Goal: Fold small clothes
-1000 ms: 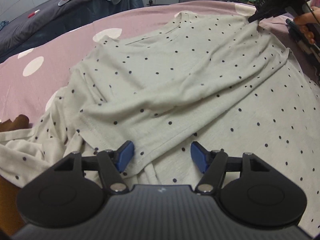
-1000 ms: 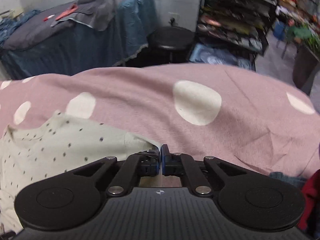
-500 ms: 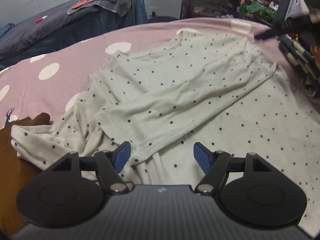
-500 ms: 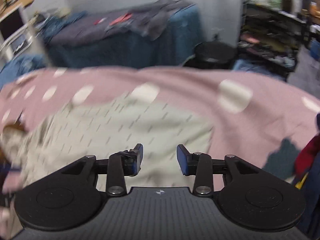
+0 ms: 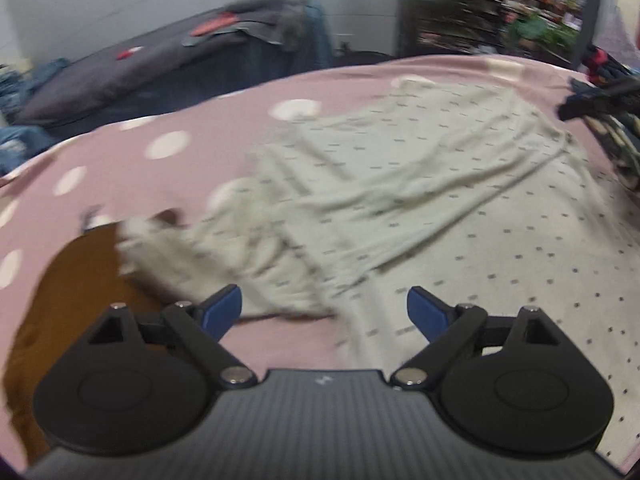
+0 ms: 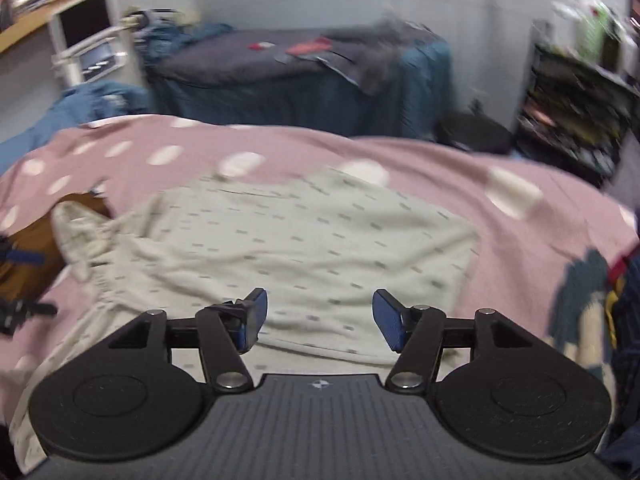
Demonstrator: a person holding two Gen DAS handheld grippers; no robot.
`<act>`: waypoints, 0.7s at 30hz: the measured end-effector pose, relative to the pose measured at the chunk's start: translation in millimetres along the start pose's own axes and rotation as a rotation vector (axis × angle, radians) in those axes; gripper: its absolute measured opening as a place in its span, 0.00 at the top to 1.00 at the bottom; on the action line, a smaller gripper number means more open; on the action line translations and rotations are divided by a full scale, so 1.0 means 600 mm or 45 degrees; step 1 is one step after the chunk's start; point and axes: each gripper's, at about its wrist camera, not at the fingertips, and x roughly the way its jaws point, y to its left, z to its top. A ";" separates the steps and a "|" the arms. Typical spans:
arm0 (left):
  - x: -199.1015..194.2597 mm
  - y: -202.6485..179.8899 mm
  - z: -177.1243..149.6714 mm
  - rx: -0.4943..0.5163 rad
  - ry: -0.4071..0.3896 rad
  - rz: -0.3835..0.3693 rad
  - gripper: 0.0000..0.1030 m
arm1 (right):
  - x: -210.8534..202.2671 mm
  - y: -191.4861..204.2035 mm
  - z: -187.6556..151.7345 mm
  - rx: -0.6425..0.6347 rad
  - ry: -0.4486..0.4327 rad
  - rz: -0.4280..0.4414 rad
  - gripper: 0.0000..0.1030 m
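While both views smear with motion blur, I can still read my left gripper point(image 5: 324, 308): blue pads apart and widening, nothing between them, only cloth below. Same for my right gripper point(image 6: 318, 318), jaws spreading, gap empty, pads clear of the fabric. Pale dotted shirt point(image 5: 420, 200) lies spread on the pink spotted bedcover point(image 5: 140, 168), partly folded, one layer lapped diagonally over another; its dots blur into dashes, so seams and hems are hard to make out. At the left a bunched sleeve or corner point(image 5: 160, 244) trails over a brown surface point(image 5: 60, 300), blurred, can't tell what part of the garment it is. Near edge of the shirt is cut off behind my gripper body in both views. From the right wrist the shirt point(image 6: 300, 240) fills the middle of the cover point(image 6: 520, 240). Far right in the left view, a dark gripper-like shape point(image 5: 600, 98) pokes in, cut by the frame. Dark clothes at the right edge point(image 6: 624, 300) are cropped, unidentifiable. Far behind, a dark covered table point(image 6: 300, 76) with red items, blurry.
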 end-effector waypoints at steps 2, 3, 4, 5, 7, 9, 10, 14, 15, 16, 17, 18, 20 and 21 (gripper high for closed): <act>-0.018 0.032 -0.015 -0.071 0.001 0.078 0.12 | 0.006 0.042 0.005 -0.080 -0.020 0.133 0.06; -0.022 0.043 -0.022 -0.100 0.003 0.102 0.12 | 0.016 0.065 0.009 -0.109 -0.005 0.191 0.06; -0.022 0.054 -0.030 -0.127 0.011 0.116 0.12 | 0.031 0.093 0.014 -0.139 0.019 0.250 0.06; -0.021 0.058 -0.037 -0.147 0.018 0.117 0.13 | 0.045 0.121 0.018 -0.160 0.027 0.300 0.08; -0.020 0.062 -0.053 -0.192 0.010 0.088 0.13 | 0.076 0.177 0.030 -0.199 0.042 0.398 0.09; -0.016 0.057 -0.063 -0.213 0.000 0.052 0.14 | 0.112 0.239 0.047 -0.228 0.075 0.482 0.14; -0.012 0.052 -0.068 -0.215 0.001 0.041 0.14 | 0.130 0.269 0.058 -0.233 0.079 0.511 0.15; -0.003 0.043 -0.087 -0.257 -0.002 0.014 0.14 | 0.200 0.377 0.107 -0.264 0.096 0.618 0.14; -0.003 0.045 -0.090 -0.276 -0.005 0.003 0.14 | 0.218 0.398 0.120 -0.267 0.096 0.621 0.14; -0.004 0.049 -0.093 -0.295 -0.011 0.001 0.14 | 0.237 0.416 0.132 -0.260 0.098 0.613 0.14; -0.006 0.053 -0.096 -0.305 -0.018 0.007 0.13 | 0.258 0.432 0.144 -0.237 0.109 0.608 0.14; -0.006 0.057 -0.098 -0.310 -0.018 0.014 0.13 | 0.277 0.446 0.153 -0.224 0.127 0.610 0.14; -0.006 0.067 -0.104 -0.333 -0.012 0.034 0.13 | 0.313 0.469 0.160 -0.201 0.184 0.598 0.16; -0.007 0.072 -0.106 -0.342 -0.013 0.036 0.13 | 0.330 0.479 0.161 -0.193 0.221 0.596 0.22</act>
